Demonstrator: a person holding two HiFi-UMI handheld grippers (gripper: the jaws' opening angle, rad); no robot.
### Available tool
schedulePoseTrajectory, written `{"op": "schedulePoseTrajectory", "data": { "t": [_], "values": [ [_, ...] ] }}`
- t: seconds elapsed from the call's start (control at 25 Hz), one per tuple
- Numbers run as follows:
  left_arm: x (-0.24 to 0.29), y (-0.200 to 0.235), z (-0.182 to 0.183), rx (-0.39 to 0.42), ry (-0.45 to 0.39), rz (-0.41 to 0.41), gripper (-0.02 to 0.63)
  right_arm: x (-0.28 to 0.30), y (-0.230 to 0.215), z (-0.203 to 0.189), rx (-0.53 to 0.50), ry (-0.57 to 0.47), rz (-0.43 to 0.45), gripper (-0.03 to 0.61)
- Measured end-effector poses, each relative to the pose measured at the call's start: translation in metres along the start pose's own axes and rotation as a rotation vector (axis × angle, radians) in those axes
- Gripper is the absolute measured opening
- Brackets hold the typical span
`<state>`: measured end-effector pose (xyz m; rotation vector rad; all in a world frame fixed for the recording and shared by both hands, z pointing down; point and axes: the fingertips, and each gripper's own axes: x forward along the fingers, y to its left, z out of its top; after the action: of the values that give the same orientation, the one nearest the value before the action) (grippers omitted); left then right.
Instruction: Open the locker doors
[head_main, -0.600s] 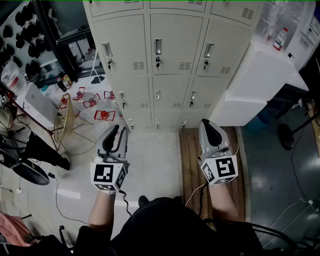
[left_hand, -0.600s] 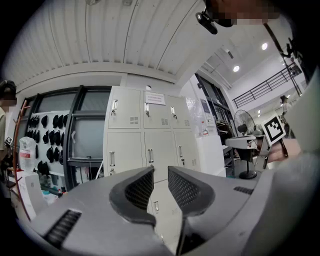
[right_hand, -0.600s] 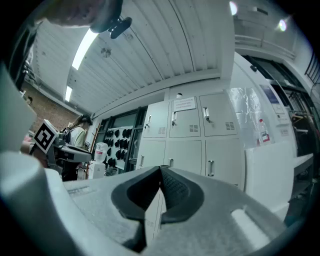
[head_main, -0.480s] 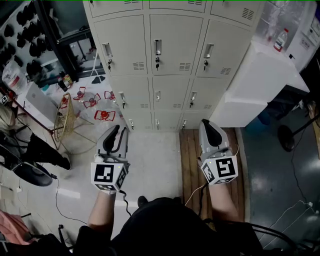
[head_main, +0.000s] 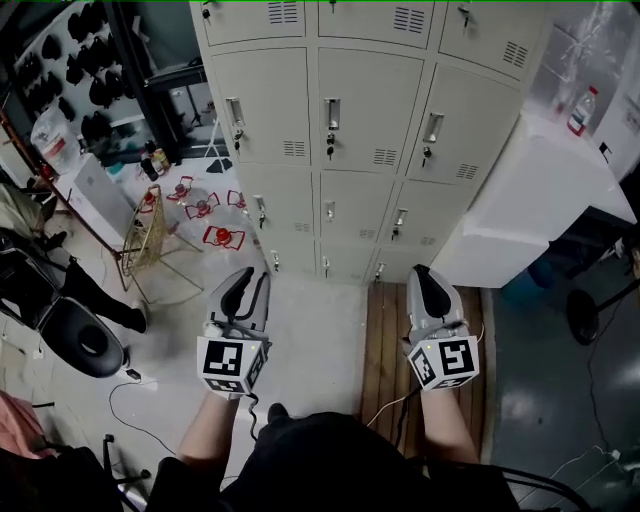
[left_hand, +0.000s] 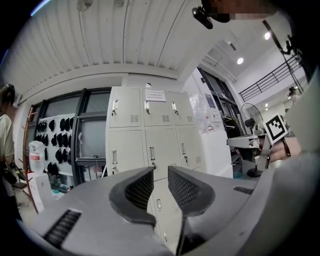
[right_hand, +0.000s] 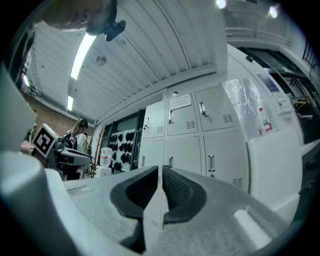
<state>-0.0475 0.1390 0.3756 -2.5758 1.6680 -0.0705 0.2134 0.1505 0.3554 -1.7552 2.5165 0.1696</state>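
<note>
As the person's head has tipped up a little, the lockers (head_main: 370, 130) now sit lower in the head view and one more row of doors shows at the top. The two grippers also sit lower in the picture than half a second ago, but they look no nearer to the doors. Every door I can see is closed, each with its handle (head_main: 332, 112) and what looks like a key under it. So I judge that the task is not begun and this is only a look over the target.

The lockers stand straight ahead, well apart from both tools. The left gripper (head_main: 243, 282) has its jaws drawn to a narrow slit with nothing between them. The right gripper (head_main: 425, 272) has its pads pressed together and is also empty. To take a handle, I think the jaws must first open.

On the right, a white cabinet (head_main: 540, 190) stands just beside the lockers with a bottle (head_main: 578, 110) on top, and wooden boards (head_main: 385, 330) lie on the floor before it. On the left, red objects (head_main: 222, 237) and a gold wire rack (head_main: 145, 235) lie near the lowest doors and could hinder a step to that side.
</note>
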Motion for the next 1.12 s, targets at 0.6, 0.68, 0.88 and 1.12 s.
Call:
{"op": "schedulePoseTrajectory", "data": {
  "t": [0.6,0.68,0.88,1.12],
  "values": [
    [0.002,0.063,-0.040,-0.148,0.057,0.119,0.253,0.078,0.018,-0.029,0.040,0.034,0.151,0.176],
    [0.013,0.080,-0.045,-0.159,0.054,0.101,0.253,0.097,0.023,-0.031,0.039,0.042,0.138,0.175],
    [0.045,0.143,-0.064,-0.147,0.069,0.077,0.253,0.153,0.038,-0.031,0.023,0.040,0.079,0.170],
    [0.077,0.211,-0.088,-0.145,0.087,0.014,0.253,0.222,0.045,-0.036,0.001,0.048,-0.019,0.166]
  ]
}}
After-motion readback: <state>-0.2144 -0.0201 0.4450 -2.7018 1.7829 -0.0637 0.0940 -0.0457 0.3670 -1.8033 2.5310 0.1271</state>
